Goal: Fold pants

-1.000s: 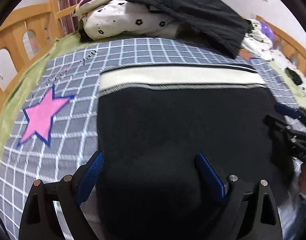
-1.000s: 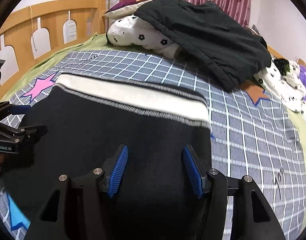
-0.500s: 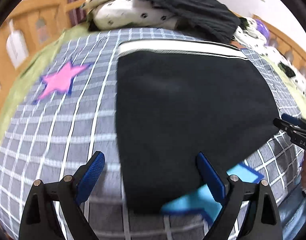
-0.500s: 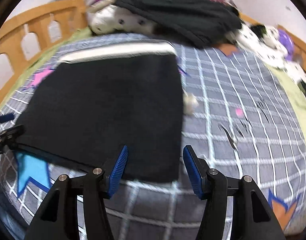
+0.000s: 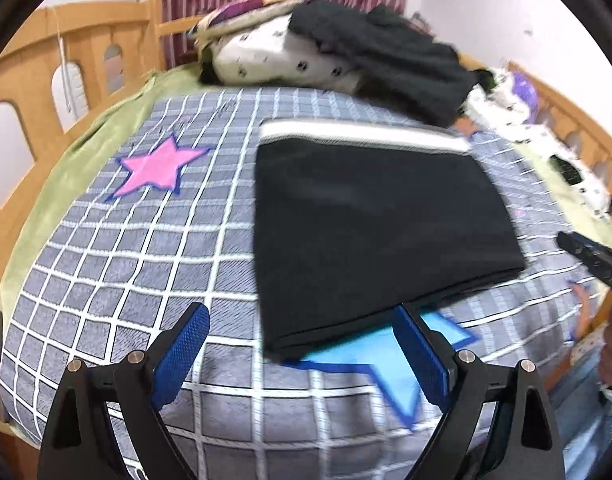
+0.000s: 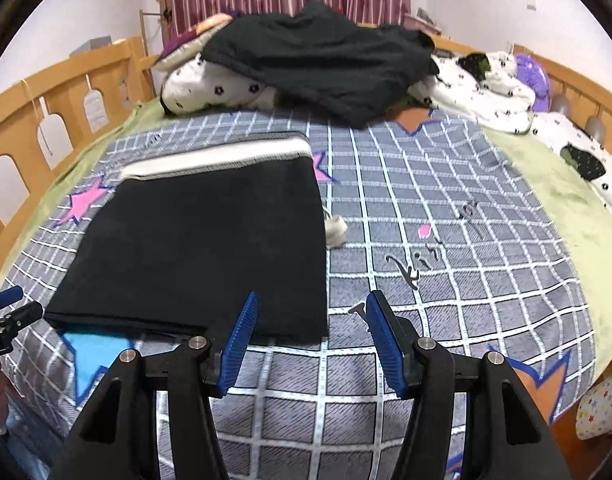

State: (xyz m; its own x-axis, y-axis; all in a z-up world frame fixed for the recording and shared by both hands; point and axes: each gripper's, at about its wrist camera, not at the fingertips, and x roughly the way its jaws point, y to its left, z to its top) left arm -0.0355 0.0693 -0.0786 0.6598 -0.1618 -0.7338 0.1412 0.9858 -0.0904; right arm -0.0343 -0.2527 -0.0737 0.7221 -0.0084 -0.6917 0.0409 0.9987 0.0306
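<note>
Black folded pants (image 5: 370, 224) flat on checked blanket (image 5: 137, 248), left gripper (image 5: 301, 348) and right gripper (image 6: 312, 336) open, empty.

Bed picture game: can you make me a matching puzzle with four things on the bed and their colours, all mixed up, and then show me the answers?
Things:
1. pants
2. waistband
3. star left of the pants in the left wrist view
4. star poking out under the pants' near edge

Colours:
A. light blue
B. black
C. pink
D. white

Pairs: 1-B, 2-D, 3-C, 4-A
</note>
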